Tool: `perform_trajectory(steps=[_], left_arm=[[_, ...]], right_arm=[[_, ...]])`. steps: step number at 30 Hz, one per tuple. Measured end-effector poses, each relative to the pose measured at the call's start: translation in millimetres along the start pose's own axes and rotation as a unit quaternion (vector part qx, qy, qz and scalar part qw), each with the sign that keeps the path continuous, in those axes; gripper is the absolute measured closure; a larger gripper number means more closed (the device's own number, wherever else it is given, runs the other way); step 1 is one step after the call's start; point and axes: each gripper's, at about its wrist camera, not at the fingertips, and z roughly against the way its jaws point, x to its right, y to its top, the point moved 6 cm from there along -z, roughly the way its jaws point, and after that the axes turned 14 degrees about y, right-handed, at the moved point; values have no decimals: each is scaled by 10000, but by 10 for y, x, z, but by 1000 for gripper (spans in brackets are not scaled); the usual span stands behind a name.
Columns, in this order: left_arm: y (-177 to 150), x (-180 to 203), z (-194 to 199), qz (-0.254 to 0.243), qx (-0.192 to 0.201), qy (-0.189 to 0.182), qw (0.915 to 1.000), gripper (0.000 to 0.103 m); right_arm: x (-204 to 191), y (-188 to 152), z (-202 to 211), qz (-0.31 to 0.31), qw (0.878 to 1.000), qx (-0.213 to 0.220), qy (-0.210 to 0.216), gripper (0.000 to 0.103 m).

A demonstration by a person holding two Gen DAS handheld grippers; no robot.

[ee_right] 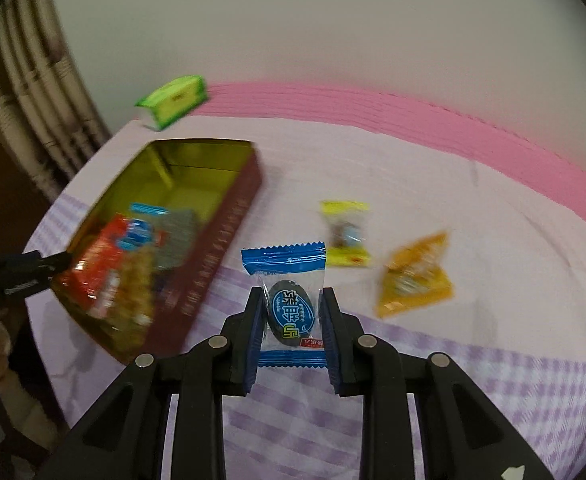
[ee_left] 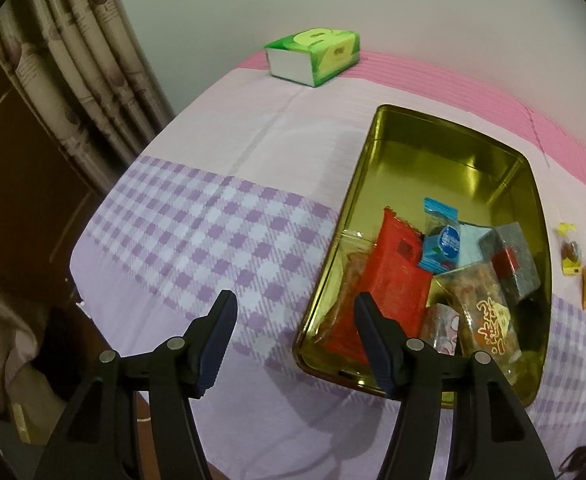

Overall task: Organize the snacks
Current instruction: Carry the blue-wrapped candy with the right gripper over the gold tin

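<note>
One blue-wrapped candy (ee_right: 291, 307) sits clamped in the right hand-held gripper (ee_right: 291, 336), long axis pointing away from the camera, above the purple-checked bench (ee_right: 493, 392). Left hand-held gripper (ee_left: 295, 322) gapes empty beside the gold tin (ee_left: 421, 148); curtain (ee_left: 73, 80) left.

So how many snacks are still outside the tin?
3: a blue-wrapped snack held in the right hand-held gripper, plus a yellow packet and an orange packet lying on the cloth. Others may be out of view.

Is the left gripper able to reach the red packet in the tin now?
Probably yes. The left gripper is open and empty, and the red packet lies uncovered in the open tin just ahead.
</note>
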Motion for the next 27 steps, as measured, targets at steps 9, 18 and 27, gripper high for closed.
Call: perform_trajectory(steps=[9, 18, 27], left_arm=[[26, -147, -88, 366, -193, 6, 9991, 42], [26, -231, -132, 572, -325, -82, 9978, 41], [50, -284, -117, 678, -238, -91, 9974, 40]], right_arm=[[-728, 105, -363, 515, 9973, -204, 483, 78], [-1047, 118, -651, 859, 9934, -449, 610, 78], [-1121, 156, -882, 988, 9919, -562, 572, 78]])
